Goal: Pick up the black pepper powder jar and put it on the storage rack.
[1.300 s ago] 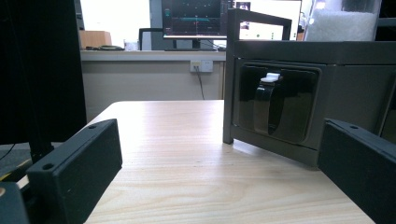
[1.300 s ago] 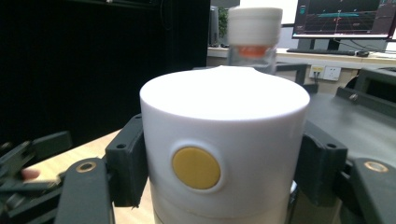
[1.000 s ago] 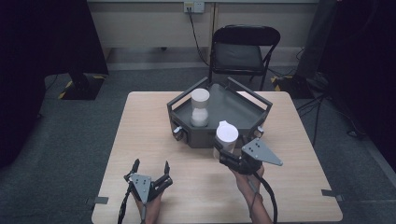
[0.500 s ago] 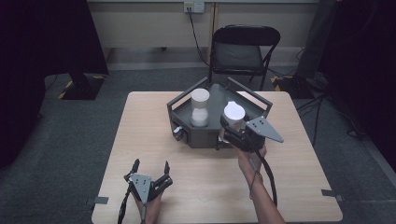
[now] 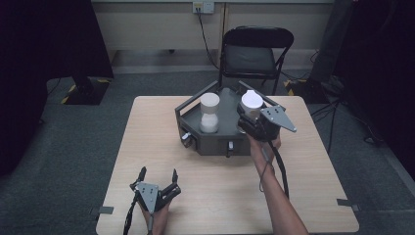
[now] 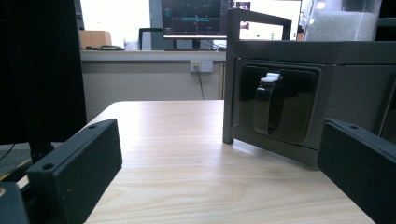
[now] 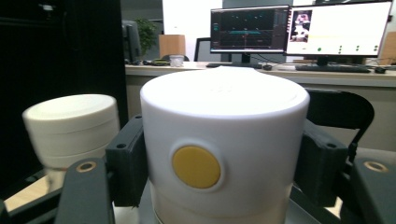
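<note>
High view, right tool: the right tool (image 5: 250, 116) hangs over the right end of the dark grey tray (image 5: 215, 142), pinching a white canister (image 5: 252, 102) that stands upright between its jaws.
High view, canister: its round top faces the camera, above the tray's right compartment; whether its base touches the tray floor I cannot tell.
High view, second jar: a white jar (image 5: 209, 112) stands upright in the tray's left part, clearly apart from the held canister.
High view, left tool: the left tool (image 5: 157, 182) rests at the near left of the tabletop (image 5: 147, 142), jaws spread with nothing between them, well apart from the tray.
Left gripper view, jaws: both black jaws rise at the lower corners, wide apart, with bare wooden tabletop between them.
Left gripper view, tray: the tray's grey side wall (image 6: 345, 88) lies ahead to the right, with a black latch (image 6: 270, 105) capped in white set in a dark recess.
Right gripper view, canister: the white canister (image 7: 224, 140) sits dead centre, squeezed on both flanks by the black jaw pads, a yellow round spot (image 7: 196, 166) facing the camera.
Right gripper view, second jar: the white jar (image 7: 71, 128), blurred, sits to the left beyond the left-hand jaw.
</note>
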Demonstrator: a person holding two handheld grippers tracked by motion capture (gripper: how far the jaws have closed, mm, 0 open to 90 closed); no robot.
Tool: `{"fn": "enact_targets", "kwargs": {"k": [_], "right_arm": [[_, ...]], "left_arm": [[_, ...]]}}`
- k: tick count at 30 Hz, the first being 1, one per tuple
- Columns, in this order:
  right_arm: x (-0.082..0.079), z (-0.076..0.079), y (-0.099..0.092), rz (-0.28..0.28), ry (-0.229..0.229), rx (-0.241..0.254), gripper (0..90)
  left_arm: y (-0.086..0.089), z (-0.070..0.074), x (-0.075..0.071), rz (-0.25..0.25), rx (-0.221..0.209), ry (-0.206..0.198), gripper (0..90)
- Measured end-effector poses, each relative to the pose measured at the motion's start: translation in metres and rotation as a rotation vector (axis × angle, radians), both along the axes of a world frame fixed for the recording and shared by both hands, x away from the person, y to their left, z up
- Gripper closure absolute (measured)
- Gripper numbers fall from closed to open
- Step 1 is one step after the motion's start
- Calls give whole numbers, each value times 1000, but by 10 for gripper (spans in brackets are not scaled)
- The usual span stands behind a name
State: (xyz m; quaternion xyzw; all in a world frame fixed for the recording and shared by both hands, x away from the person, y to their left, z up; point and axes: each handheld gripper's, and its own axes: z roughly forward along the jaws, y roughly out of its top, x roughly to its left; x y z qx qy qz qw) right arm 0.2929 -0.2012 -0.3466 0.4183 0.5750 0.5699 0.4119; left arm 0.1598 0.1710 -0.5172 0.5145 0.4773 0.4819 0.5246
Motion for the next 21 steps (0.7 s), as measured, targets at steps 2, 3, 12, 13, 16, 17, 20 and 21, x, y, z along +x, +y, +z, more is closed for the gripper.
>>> {"fn": "enact_targets", "kwargs": {"k": [2,3,12,13,16,17,20,21], "right_arm": [[4,-1,1,-9,7,2,299],[5,-2,2,-13,7,0,299],[14,-10,5,-32,21,10,299],[14,-11,5,-35,23,9,299],[17,-14,5,-39,33,11,299],[17,-15,5,-41,34,8,299],[19,-19,6,-45,37,4,299],[20,-19,5,-47,43,5,299]], "left_arm": [[0,0,0,0,1,0,1],[0,0,0,0,0,0,0],[0,0,0,0,0,0,2],[0,0,0,0,0,0,2],[0,0,0,0,0,0,2],[0,0,0,0,0,0,2],[0,0,0,0,1,1,2],[0,0,0,0,0,0,2]]}}
